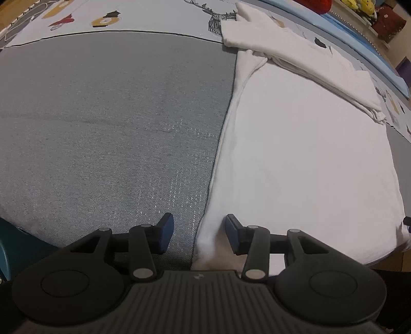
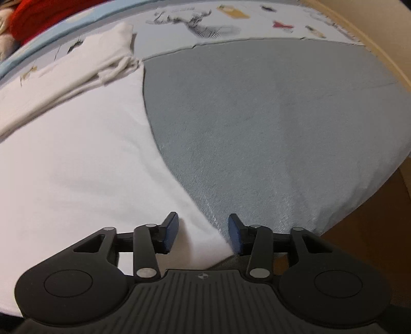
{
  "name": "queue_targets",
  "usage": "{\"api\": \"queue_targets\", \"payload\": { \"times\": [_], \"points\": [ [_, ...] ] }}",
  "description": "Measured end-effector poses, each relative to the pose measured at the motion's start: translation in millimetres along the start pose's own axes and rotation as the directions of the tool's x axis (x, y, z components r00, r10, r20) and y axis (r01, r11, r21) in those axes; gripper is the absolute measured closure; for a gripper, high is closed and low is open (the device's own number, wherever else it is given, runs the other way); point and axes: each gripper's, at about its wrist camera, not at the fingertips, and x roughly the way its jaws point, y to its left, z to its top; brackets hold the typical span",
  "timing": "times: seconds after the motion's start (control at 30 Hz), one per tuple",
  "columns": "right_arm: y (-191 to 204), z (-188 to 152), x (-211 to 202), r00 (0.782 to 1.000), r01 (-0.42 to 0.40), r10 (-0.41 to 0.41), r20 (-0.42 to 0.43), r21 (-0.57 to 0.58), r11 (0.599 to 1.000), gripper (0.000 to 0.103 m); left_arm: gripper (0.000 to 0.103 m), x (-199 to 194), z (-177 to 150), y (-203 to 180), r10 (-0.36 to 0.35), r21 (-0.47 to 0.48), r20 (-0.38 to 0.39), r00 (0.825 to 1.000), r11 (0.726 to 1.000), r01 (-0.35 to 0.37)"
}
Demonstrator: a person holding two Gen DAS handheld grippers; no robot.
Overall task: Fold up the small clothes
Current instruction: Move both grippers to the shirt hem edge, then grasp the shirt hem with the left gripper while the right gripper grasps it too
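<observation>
White shirt (image 1: 303, 159) near corners between parted jaws of left gripper (image 1: 199, 232), right gripper (image 2: 203, 231); unclamped.

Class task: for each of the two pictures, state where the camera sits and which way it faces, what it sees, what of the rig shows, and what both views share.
Left wrist: on the left gripper, facing steeply down at the near left corner of the white garment on the grey cloth; its open blue-padded fingers show.
Right wrist: on the right gripper, facing down at the garment's near right corner; its open fingers show.
Shared: the garment, its folded sleeve, grey cloth, printed sheet.
</observation>
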Motion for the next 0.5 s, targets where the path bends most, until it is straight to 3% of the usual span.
{"api": "queue_targets", "payload": {
  "times": [0.07, 0.23, 0.27, 0.3, 0.33, 0.37, 0.5],
  "points": [
    [2.1, -2.5, 9.7, 0.999, 0.017, -0.019, -0.048, -0.03, 0.999, 0.053, 0.054, -0.1, -0.2, -1.5, 0.003, 0.007, -0.003, 1.0, 1.0, -0.003],
    [1.6, -2.6, 11.6, 0.999, 0.022, -0.024, -0.044, -0.044, 0.999, 0.053, 0.055, 3.2, -0.9, -11.2, 0.019, 0.054, 0.004, 1.0, 0.998, -0.02],
    [1.3, -2.8, 11.3, 0.999, 0.017, -0.019, -0.042, -0.048, 0.999, 0.059, 0.056, 3.6, -1.4, -13.0, 0.022, 0.064, 0.008, 1.0, 0.998, -0.023],
    [1.6, -2.0, 10.4, 0.999, 0.004, -0.006, -0.039, -0.055, 0.998, 0.07, 0.064, 3.3, -2.0, -14.4, 0.02, 0.076, 0.013, 1.0, 0.997, -0.021],
    [3.6, -2.1, 10.3, 0.999, -0.012, 0.009, -0.036, -0.064, 0.998, 0.075, 0.082, 4.2, -1.3, -16.5, 0.014, 0.083, 0.018, 1.0, 0.996, -0.016],
    [6.8, -2.9, 8.1, 0.999, -0.03, 0.028, -0.033, -0.076, 0.997, 0.091, 0.093, 3.8, -1.7, -17.3, 0.003, 0.087, 0.022, 1.0, 0.996, -0.005],
    [3.8, -1.8, 3.7, 0.996, -0.089, 0.088, -0.024, -0.066, 0.994, 0.092, 0.097, -0.6, -3.4, -17.4, -0.021, 0.086, 0.032, 0.999, 0.996, 0.018]
  ]
}}
